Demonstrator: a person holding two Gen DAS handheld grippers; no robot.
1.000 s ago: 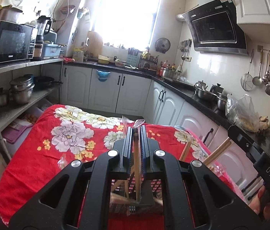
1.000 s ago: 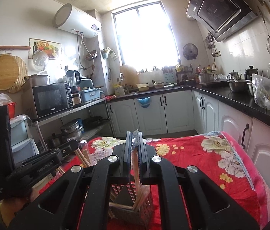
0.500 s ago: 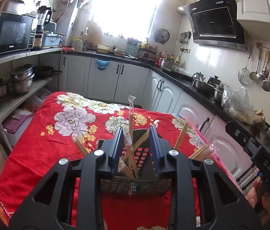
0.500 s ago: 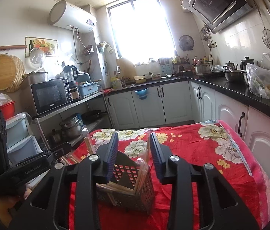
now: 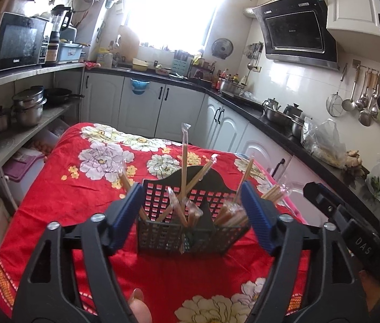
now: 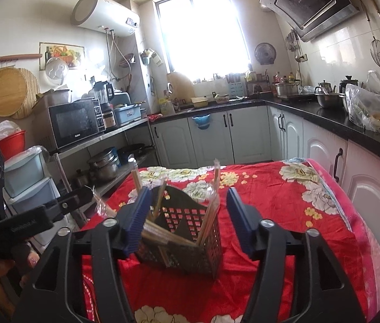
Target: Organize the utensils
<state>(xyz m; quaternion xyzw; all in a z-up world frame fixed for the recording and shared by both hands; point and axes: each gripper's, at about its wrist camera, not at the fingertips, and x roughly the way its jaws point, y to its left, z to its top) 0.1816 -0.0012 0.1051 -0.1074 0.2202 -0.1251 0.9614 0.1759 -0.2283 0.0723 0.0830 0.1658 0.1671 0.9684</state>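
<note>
Broadly, a bench draped in a red floral cloth (image 5: 55, 204) fills the middle of a kitchen, with white cabinets (image 6: 211, 134) and a dark countertop (image 6: 324, 115) running round behind it, a microwave (image 5: 17, 41) on a shelf at one side and a black range hood (image 5: 296, 27) on the wall at the other.

Standing upright on the cloth, near the bench's near edge, is a black perforated utensil caddy (image 5: 190, 231) with a raised, arched back panel and a divider inside. It holds many wrapped chopsticks (image 5: 184, 156): one pair stands almost vertical at the centre, others lean outward at angles, and a bundle lies slanted in the compartment nearest the right wrist camera (image 6: 160, 235).

Seen from its own camera, the left tool (image 5: 194, 212) has its blue ribbed fingers (image 5: 125, 212) spread on either side of the caddy, jaws opening, pads clear of the caddy walls and gripping nothing. The right tool (image 6: 187, 218) likewise has its jaws opening, with the caddy and chopsticks between them but untouched by the pads.

Each camera also catches the other tool's black body at the frame edge, held by a hand (image 6: 27, 261). A fingertip (image 5: 138, 305) shows at the bottom of the left view.
</note>
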